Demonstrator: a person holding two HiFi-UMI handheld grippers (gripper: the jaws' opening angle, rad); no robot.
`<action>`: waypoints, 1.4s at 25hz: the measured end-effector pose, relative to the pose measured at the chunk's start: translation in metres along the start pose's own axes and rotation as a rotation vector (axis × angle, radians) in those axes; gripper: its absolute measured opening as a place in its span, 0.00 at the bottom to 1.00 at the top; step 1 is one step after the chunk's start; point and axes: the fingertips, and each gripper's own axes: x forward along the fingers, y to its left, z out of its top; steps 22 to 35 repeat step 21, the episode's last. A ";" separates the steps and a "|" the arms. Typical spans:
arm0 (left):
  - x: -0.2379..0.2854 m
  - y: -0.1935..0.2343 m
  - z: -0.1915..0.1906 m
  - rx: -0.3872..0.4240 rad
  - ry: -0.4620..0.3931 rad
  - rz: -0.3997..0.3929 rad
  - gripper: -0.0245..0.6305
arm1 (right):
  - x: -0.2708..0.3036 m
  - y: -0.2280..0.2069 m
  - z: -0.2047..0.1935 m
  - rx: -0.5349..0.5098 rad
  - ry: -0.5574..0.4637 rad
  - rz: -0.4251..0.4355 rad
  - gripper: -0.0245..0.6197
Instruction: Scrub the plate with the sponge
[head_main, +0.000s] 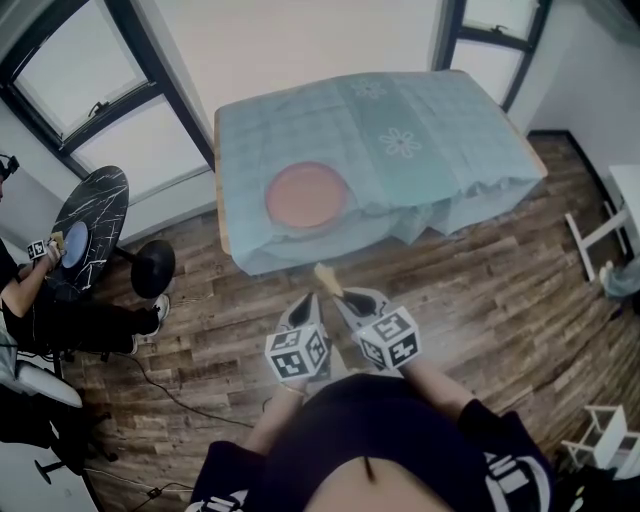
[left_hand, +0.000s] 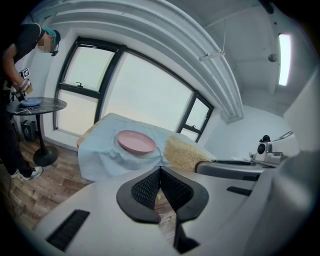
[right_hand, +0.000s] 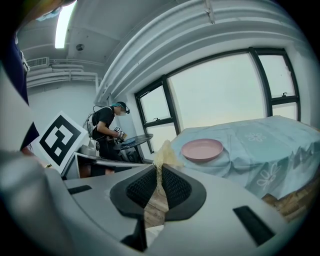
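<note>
Pink plate (head_main: 306, 195) on blue tablecloth (head_main: 430, 150), yellowish fibrous sponge (right_hand: 164, 154) in right gripper (right_hand: 159, 175).

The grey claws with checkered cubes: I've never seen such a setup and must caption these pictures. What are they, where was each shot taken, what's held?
They are two-jaw grippers, one in each of a person's hands. One picture looks down from a camera on the person's head; the others come from cameras riding on each gripper. The left gripper is shut and empty. The right gripper is shut on a yellowish sponge. Ahead, a pink plate lies on a light-blue tablecloth.
</note>
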 end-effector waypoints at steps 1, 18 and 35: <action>-0.001 -0.001 0.000 0.002 0.001 -0.001 0.05 | 0.000 0.001 0.000 0.001 -0.003 0.001 0.10; -0.003 0.004 -0.001 -0.008 0.013 -0.003 0.05 | 0.005 0.011 -0.003 -0.011 0.007 0.017 0.10; -0.003 0.004 0.001 -0.007 0.012 -0.003 0.05 | 0.006 0.011 -0.002 -0.009 0.008 0.013 0.10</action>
